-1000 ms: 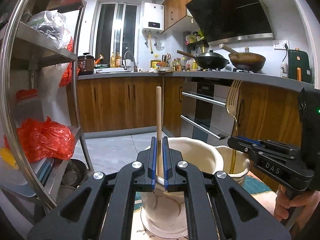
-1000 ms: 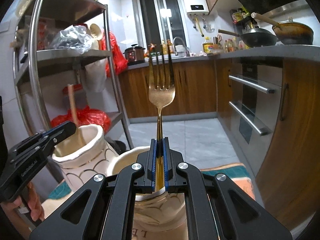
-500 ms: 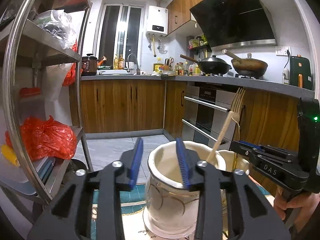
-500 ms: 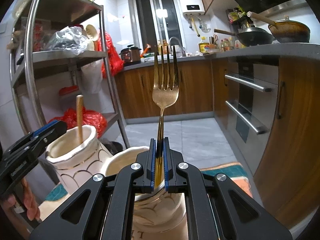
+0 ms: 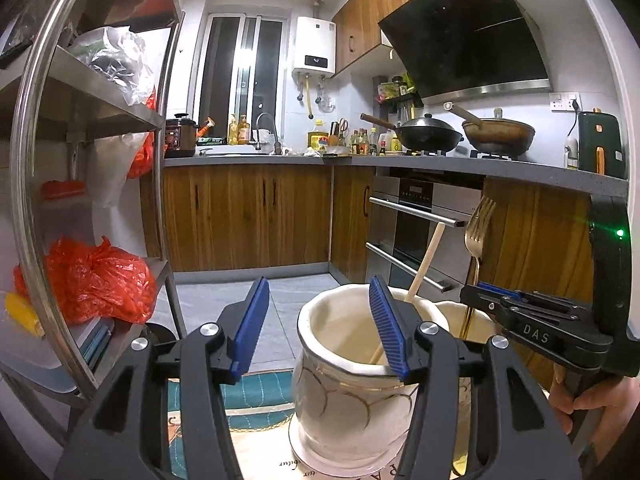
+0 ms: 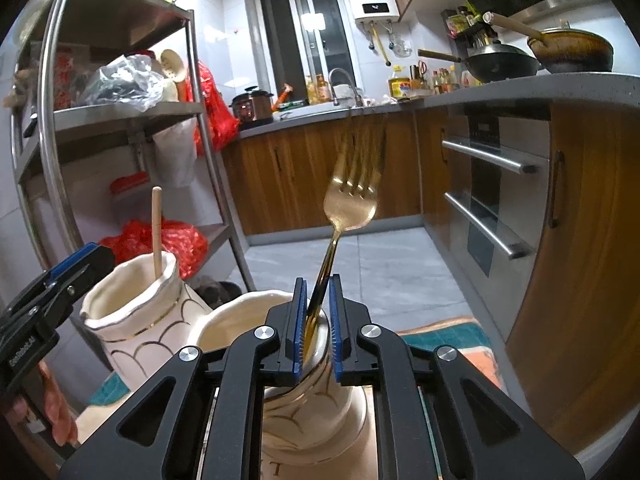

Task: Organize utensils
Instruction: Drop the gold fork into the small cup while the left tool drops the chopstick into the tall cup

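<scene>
Left gripper (image 5: pixel 318 324) jaws had just opened wide, empty; the pale wooden stick (image 5: pixel 420 270) leaned inside the near cream ceramic jar (image 5: pixel 344 392). Right gripper (image 6: pixel 317 326) jaws, just parting narrowly, flanked the tilted gold metal fork (image 6: pixel 348 204), its handle standing in the right-hand cream jar (image 6: pixel 316 412).

A: Fork (image 6: pixel 350 204) between the right gripper's (image 6: pixel 317 326) ribbed blue pads: polished gold metal. Jar (image 6: pixel 320 408) below: glossy cream ceramic, gilt lines.

B: Stick (image 5: pixel 424 260) beyond the left gripper (image 5: pixel 316 328): matt pale wood. Shelf rack (image 5: pixel 36 128) leftward: brushed steel.
</scene>
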Demonstrator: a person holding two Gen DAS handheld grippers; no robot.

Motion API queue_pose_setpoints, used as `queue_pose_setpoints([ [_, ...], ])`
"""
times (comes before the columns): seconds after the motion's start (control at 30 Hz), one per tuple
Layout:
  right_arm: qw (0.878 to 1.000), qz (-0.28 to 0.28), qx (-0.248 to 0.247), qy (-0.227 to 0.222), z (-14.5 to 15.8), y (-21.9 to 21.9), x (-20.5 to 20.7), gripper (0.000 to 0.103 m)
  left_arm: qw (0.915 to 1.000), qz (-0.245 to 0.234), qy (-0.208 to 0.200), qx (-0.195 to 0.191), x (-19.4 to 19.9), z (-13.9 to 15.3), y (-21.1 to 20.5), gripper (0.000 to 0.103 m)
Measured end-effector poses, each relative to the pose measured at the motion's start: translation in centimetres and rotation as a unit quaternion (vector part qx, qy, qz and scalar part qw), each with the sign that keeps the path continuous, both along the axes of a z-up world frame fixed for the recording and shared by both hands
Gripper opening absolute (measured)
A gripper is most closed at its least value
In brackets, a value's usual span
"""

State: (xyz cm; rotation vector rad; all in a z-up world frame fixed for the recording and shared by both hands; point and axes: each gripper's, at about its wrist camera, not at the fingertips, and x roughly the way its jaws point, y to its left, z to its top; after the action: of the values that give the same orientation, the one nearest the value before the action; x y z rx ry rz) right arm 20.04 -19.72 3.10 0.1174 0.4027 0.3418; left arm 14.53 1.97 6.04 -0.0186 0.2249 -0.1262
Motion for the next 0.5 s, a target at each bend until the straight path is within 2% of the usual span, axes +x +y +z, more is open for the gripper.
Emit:
queue_pose_setpoints([
  [0.03, 1.0, -0.002, -0.001, -0.001, 0.0, 0.0, 0.0, 0.016, 1.0, 0.0, 0.002, -0.002, 0.0, 0.0, 0.1, 0.055],
  [0.17, 1.0, -0.002, 0.009, -0.006, 0.4, -0.6, -0.3, 0.036, 1.0, 0.001, 0.002, -0.008, -0.2, 0.0, 0.4, 0.062],
  [0.23, 1.0, 0.003, 0.012, -0.009, 0.7, -0.8, -0.8, 0.047, 0.9999, 0.004, -0.002, -0.011, -0.5, 0.1, 0.6, 0.078],
  [0.3, 1.0, 0.007, 0.016, -0.017, 1.2, -1.1, -1.6, 0.066, 0.9998, 0.006, -0.01, -0.018, -1.2, 0.2, 0.9, 0.087],
  [0.4, 1.0, 0.004, 0.019, -0.025, 1.9, -1.6, -2.9, 0.077, 0.9997, 0.01, -0.011, -0.021, -2.2, 0.3, 1.3, 0.098],
  [0.47, 0.999, 0.003, 0.024, -0.027, 2.3, -2.0, -3.8, 0.09, 0.9996, 0.013, -0.011, -0.023, -3.2, 0.2, 1.5, 0.098],
  [0.5, 0.999, 0.0, 0.027, -0.03, 2.5, -2.4, -4.5, 0.092, 0.9996, 0.016, -0.011, -0.023, -3.6, 0.2, 1.5, 0.098],
])
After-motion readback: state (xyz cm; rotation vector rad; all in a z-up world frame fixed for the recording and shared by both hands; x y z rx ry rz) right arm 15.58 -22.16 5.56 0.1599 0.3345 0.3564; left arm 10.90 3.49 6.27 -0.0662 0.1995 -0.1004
